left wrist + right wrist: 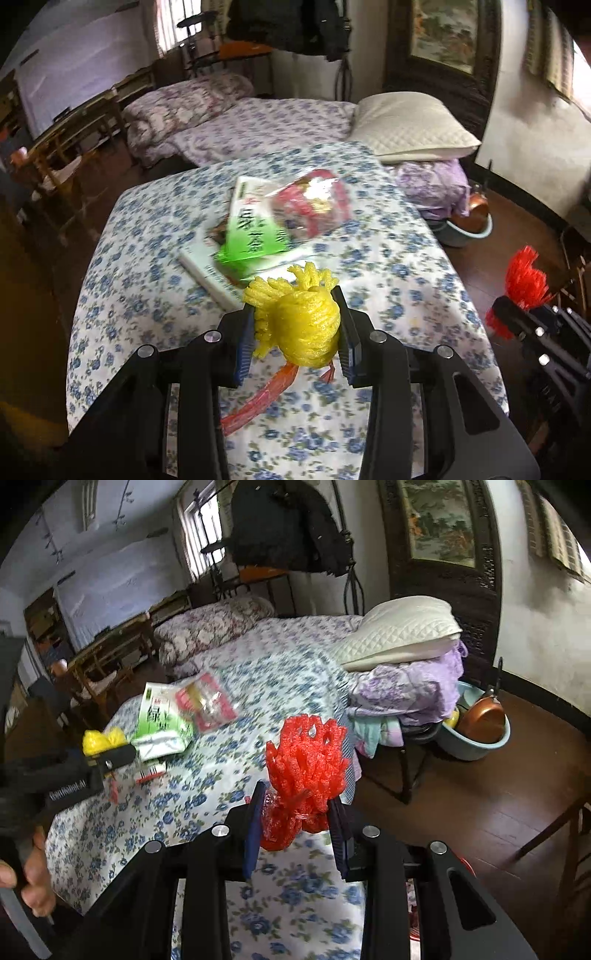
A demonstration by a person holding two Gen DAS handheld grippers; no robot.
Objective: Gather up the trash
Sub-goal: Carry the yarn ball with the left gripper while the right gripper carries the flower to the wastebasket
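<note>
left tongs (297, 328) gripping yellow net (299, 325), right tongs (297, 827) gripping red net (306, 768)

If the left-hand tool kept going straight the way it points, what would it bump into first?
Probably the green packet lying on the flowered tablecloth; depth is hard to judge. The left tool already holds a yellow foam net.

Home bedroom, bed (280, 642), pillow (402, 631), framed painting (439, 520)

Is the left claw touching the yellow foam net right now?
Touching. The left wrist view shows the left claw with both pads pressed against the sides of the balled yellow foam net, which is lifted off the tablecloth.
</note>
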